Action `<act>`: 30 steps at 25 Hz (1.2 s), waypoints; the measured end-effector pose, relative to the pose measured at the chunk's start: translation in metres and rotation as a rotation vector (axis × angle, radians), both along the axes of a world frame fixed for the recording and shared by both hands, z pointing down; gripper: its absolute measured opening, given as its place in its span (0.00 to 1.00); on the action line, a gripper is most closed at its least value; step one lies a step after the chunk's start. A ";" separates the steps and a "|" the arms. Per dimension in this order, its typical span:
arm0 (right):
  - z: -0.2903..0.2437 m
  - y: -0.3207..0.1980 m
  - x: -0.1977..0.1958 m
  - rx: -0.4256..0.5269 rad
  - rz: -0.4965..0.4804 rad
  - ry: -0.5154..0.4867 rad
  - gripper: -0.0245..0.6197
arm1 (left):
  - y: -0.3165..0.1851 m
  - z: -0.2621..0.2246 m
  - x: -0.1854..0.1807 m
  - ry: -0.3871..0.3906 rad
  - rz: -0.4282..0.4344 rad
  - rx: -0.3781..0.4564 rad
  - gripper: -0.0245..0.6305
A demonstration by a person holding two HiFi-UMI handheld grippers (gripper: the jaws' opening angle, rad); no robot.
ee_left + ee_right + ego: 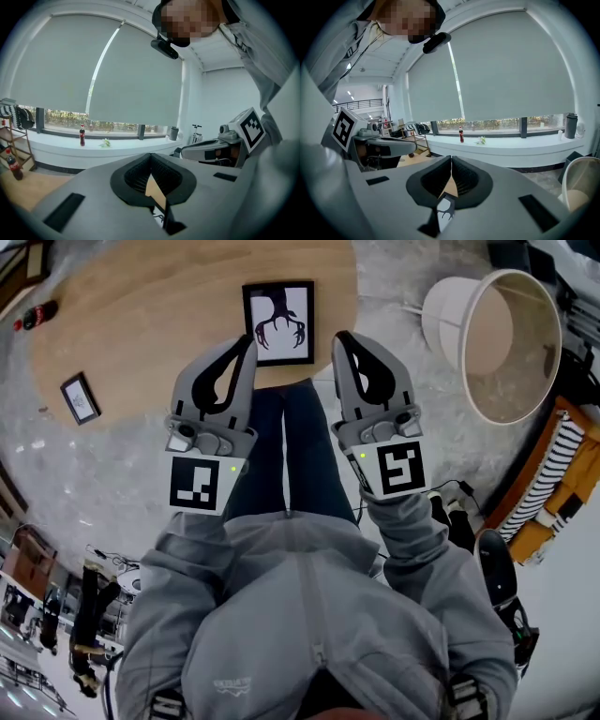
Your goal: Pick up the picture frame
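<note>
picture frame (278, 322) at table (159, 306) edge — left gripper (247, 343), right gripper (339, 338) closed

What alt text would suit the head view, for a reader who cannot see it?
Seen from above, a person in grey holds the left gripper and right gripper, both shut and empty, either side of a black picture frame on a wooden table. A smaller frame lies left of it; a white lampshade lies on the floor, right.

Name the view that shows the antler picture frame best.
Head view: the whole antler picture frame lies on the table. Both gripper views show only a sliver of it below their own jaws.
</note>
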State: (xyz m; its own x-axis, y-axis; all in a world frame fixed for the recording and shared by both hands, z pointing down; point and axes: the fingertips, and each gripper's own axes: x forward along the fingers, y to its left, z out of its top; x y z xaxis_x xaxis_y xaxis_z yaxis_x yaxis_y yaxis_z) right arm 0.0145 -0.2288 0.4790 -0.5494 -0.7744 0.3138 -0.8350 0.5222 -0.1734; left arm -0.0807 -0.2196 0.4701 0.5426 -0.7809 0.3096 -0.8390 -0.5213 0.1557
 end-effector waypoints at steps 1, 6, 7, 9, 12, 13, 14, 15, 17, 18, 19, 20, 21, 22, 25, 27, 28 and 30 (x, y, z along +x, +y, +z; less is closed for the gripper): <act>0.008 0.000 0.000 -0.003 -0.005 0.004 0.09 | -0.001 0.007 -0.001 -0.004 -0.003 0.000 0.07; 0.042 0.001 -0.002 -0.023 -0.022 0.020 0.09 | 0.002 0.041 -0.004 -0.005 -0.004 -0.020 0.07; 0.049 0.001 -0.002 -0.027 -0.020 0.023 0.09 | 0.002 0.048 -0.004 -0.004 0.001 -0.026 0.07; 0.062 -0.001 -0.002 -0.038 -0.016 0.030 0.09 | 0.003 0.061 -0.004 -0.001 0.006 -0.035 0.07; 0.081 0.000 -0.003 -0.059 -0.020 0.043 0.09 | 0.004 0.079 -0.003 -0.014 0.018 -0.035 0.07; 0.087 0.001 -0.003 -0.065 -0.023 0.046 0.09 | 0.003 0.085 -0.003 -0.022 0.023 -0.032 0.07; 0.092 0.000 -0.004 -0.065 -0.024 0.046 0.09 | 0.003 0.091 -0.003 -0.028 0.025 -0.029 0.07; 0.096 -0.002 -0.005 -0.061 -0.021 0.043 0.09 | 0.002 0.097 -0.003 -0.029 0.024 -0.030 0.07; 0.105 -0.003 -0.007 -0.060 -0.019 0.042 0.09 | 0.001 0.109 -0.004 -0.027 0.019 -0.036 0.07; 0.112 -0.002 -0.008 -0.072 -0.024 0.050 0.09 | 0.000 0.115 -0.004 -0.026 0.018 -0.040 0.07; 0.118 0.000 -0.008 -0.084 -0.028 0.056 0.09 | 0.000 0.121 -0.004 -0.027 0.018 -0.045 0.07; 0.124 0.000 -0.008 -0.095 -0.029 0.060 0.09 | 0.000 0.128 -0.004 -0.027 0.019 -0.054 0.07; 0.130 0.001 -0.008 -0.103 -0.029 0.063 0.09 | 0.000 0.135 -0.004 -0.026 0.019 -0.064 0.07; 0.135 0.001 -0.008 -0.110 -0.029 0.065 0.09 | 0.000 0.142 -0.004 -0.024 0.020 -0.075 0.07; 0.150 0.004 -0.008 -0.128 -0.035 0.071 0.09 | 0.001 0.158 -0.003 -0.013 0.018 -0.100 0.07; 0.157 0.004 -0.010 -0.132 -0.042 0.075 0.09 | 0.000 0.168 -0.004 -0.011 0.013 -0.116 0.07; 0.160 0.002 -0.011 -0.126 -0.042 0.074 0.09 | -0.001 0.173 -0.004 -0.012 0.013 -0.122 0.07; 0.165 -0.002 -0.013 -0.110 -0.040 0.074 0.09 | -0.001 0.181 -0.005 -0.016 0.017 -0.129 0.07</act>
State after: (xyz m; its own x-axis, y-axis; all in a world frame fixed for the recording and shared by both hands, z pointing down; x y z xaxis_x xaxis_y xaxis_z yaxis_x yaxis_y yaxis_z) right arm 0.0015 -0.2307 0.6440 -0.5513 -0.7110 0.4366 -0.8266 0.5364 -0.1704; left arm -0.0852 -0.2208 0.6514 0.5498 -0.7248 0.4152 -0.8331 -0.5120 0.2093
